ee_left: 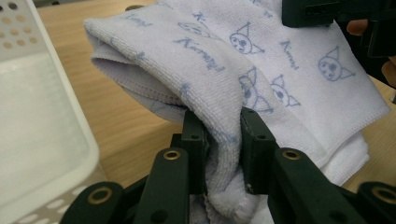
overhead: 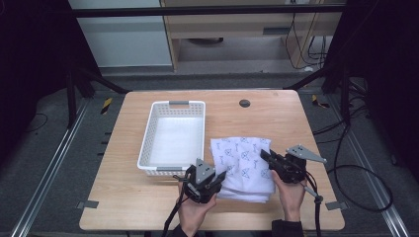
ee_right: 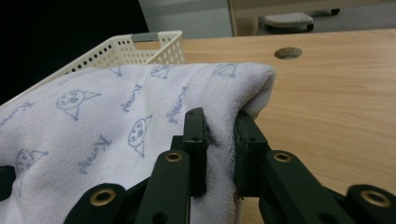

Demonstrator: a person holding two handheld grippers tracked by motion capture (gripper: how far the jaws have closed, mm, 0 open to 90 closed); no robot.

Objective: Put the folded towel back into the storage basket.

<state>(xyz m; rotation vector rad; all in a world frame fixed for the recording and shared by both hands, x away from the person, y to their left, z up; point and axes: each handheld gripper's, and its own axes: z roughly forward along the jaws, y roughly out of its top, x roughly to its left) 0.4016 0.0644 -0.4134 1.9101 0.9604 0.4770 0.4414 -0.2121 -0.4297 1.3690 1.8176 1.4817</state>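
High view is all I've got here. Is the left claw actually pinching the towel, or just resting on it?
Observer: Pinching. In the left gripper view the left claw has a fold of the towel squeezed between its pads.
Operator: And the right one?
Observer: Same. In the right gripper view the right claw is shut on the towel's folded edge, cloth bunched between the pads.
Operator: Any print on the towel? I see blue marks.
Observer: Small blue cartoon faces with pointed hats, plus cursive lettering too small to read.
Operator: Basket solid-walled?
Observer: No, the white basket has perforated walls and a grey handle strip on its rim.
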